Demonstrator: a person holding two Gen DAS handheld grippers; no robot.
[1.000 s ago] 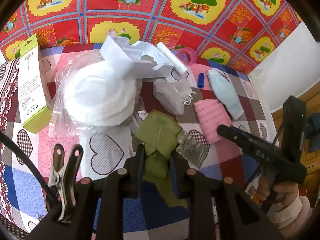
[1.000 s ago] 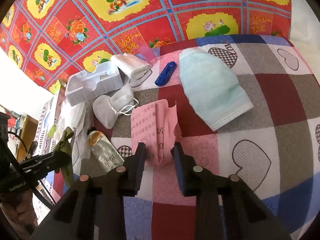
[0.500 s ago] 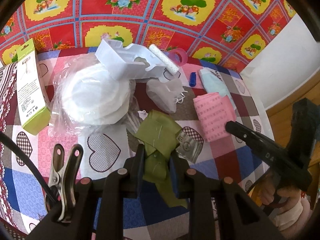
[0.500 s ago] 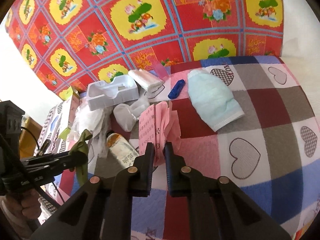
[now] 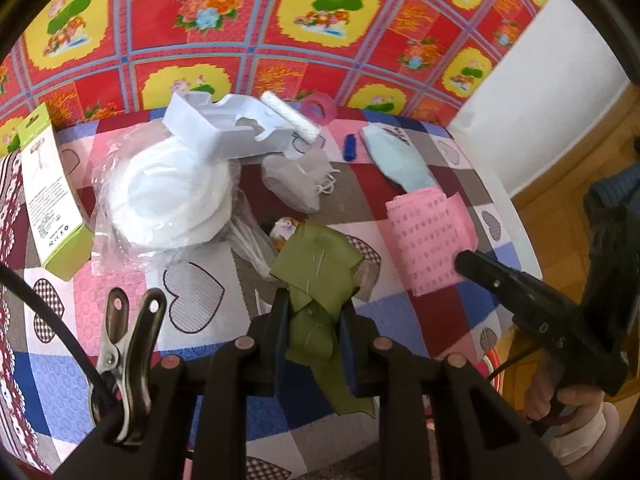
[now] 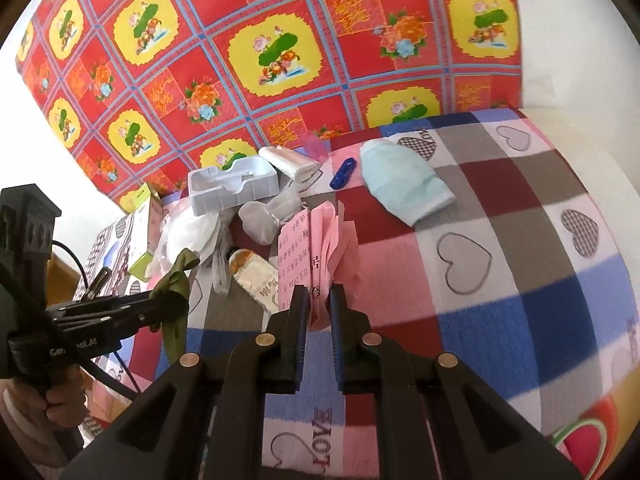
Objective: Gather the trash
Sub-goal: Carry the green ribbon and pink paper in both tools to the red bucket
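A red, floral-patterned cloth (image 6: 280, 60) hangs behind a table draped in a patchwork heart-print blanket (image 6: 500, 240), with a white wall (image 5: 532, 92) and wooden floor (image 5: 560, 184) to one side.

Both wrist views look forward and down, close over the checked cloth (image 5: 200, 320), toward the red floral wall covering (image 6: 280, 80). Each catches the other gripper at its edge; both share the white tray (image 5: 224, 128) clutter.
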